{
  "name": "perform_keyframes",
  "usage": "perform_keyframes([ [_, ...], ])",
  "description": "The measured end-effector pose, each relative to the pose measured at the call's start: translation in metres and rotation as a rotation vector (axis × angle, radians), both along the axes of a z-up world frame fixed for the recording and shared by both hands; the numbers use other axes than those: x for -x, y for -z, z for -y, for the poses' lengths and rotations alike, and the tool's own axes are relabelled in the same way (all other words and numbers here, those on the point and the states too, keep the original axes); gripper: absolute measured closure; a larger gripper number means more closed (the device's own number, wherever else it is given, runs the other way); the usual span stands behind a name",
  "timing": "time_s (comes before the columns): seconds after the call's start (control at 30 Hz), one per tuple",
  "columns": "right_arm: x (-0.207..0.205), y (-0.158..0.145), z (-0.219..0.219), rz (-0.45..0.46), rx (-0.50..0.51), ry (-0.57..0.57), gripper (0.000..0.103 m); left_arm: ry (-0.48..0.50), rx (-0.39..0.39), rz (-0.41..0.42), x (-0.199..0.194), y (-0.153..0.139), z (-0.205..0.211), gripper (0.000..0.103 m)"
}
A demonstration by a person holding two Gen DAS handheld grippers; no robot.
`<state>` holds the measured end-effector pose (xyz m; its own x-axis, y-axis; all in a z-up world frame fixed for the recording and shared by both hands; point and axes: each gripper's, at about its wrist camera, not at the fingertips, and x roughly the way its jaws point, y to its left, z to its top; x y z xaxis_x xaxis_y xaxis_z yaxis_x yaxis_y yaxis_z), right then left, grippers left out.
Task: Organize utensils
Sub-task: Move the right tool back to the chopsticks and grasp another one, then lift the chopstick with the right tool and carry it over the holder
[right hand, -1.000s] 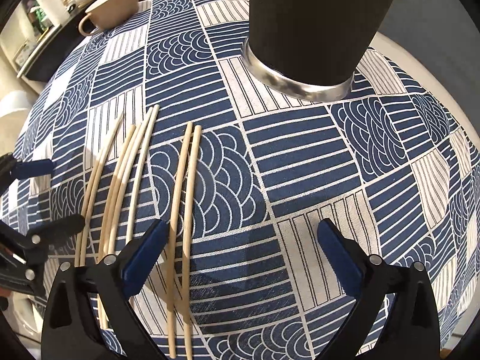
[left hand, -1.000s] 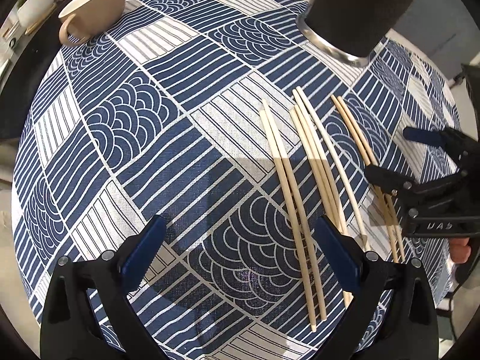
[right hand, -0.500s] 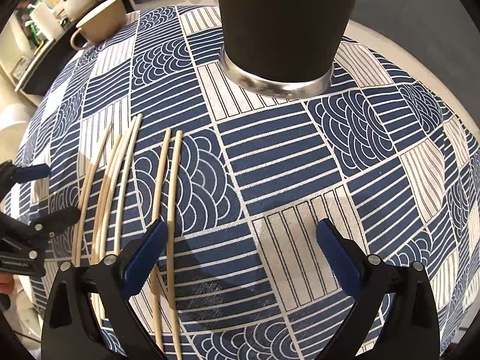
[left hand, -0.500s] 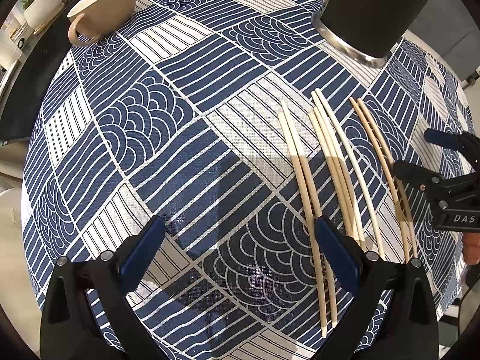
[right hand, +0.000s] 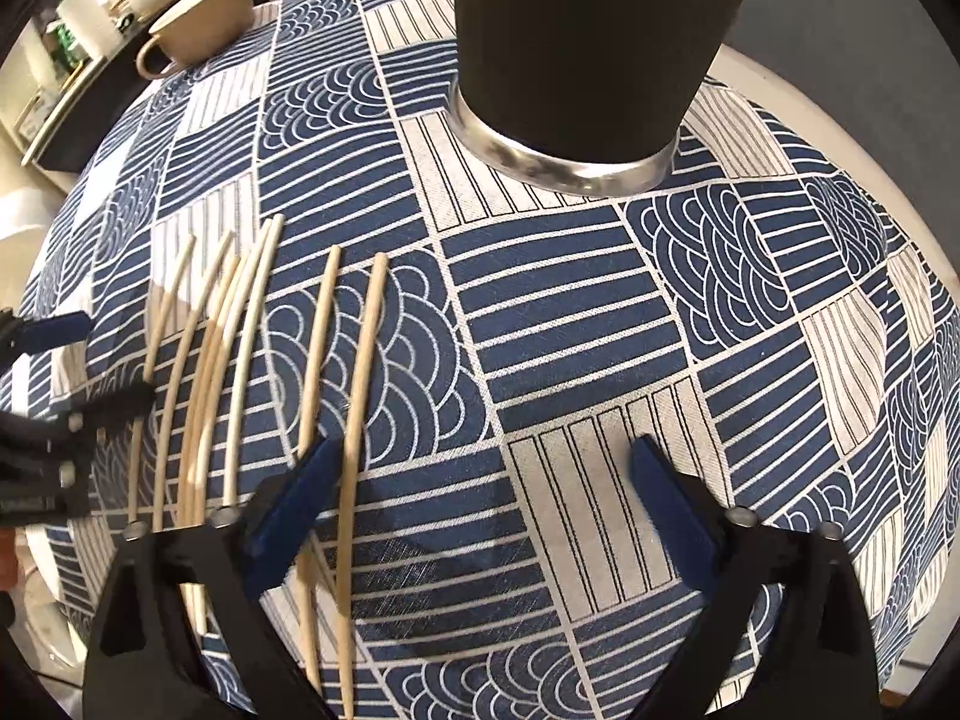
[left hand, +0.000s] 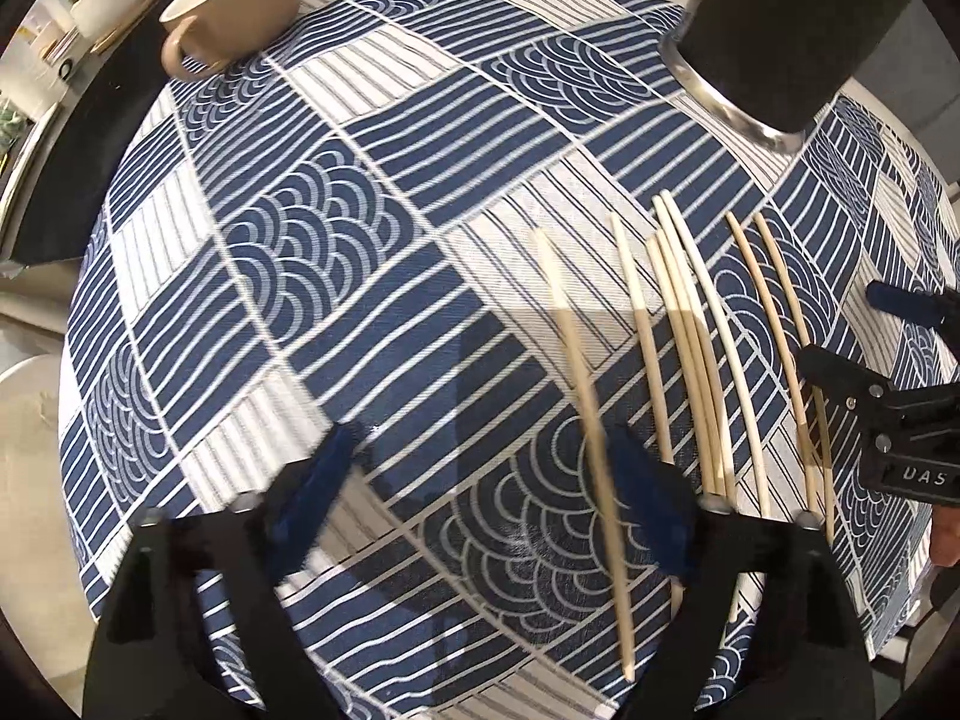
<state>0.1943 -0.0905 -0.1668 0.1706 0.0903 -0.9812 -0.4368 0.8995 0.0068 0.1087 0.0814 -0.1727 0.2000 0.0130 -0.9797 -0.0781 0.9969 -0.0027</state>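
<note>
Seven or so chopsticks [right hand: 240,360] lie side by side on the patterned bench [right hand: 600,312], before a dark holder [right hand: 594,36]. Both grippers hover with fingers spread, empty: left gripper [left hand: 480,480], right gripper [right hand: 480,474]. Better to close squarely on one pair. Motion blur obscures the left fingers; the holder's rim is cut off.

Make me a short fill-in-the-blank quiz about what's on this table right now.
1. The pale wooden chopsticks lie on a blue-and-white patterned ____.
2. The tall black cylindrical holder has a ____ band at its base.
3. The beige ceramic cup has one ____ on its side.

Missing words: tablecloth; silver; handle
</note>
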Motion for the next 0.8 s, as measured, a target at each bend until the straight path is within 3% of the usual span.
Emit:
perform_keyframes([
  [0.07,0.009,-0.009,0.0,-0.001,-0.003,-0.013,0.074,-0.006,0.002,-0.003,0.004,-0.002,-0.01,0.04],
  [0.13,0.013,-0.013,0.001,-0.007,0.003,-0.017,0.093,-0.004,0.001,0.001,0.008,-0.003,-0.017,0.054],
  [0.3,0.016,-0.015,-0.001,0.003,0.026,0.032,0.098,-0.019,0.017,-0.013,0.014,-0.004,-0.039,0.078],
  [0.47,0.025,-0.02,0.019,0.006,0.025,0.084,0.098,0.005,0.008,-0.075,0.015,-0.002,-0.047,0.086],
  [0.53,0.03,-0.021,0.036,0.001,0.019,0.109,0.098,0.006,0.024,-0.099,0.013,-0.001,-0.049,0.096],
  [0.8,0.047,-0.031,0.084,-0.024,-0.026,0.244,0.099,0.04,0.034,-0.13,0.014,0.0,-0.042,0.098],
])
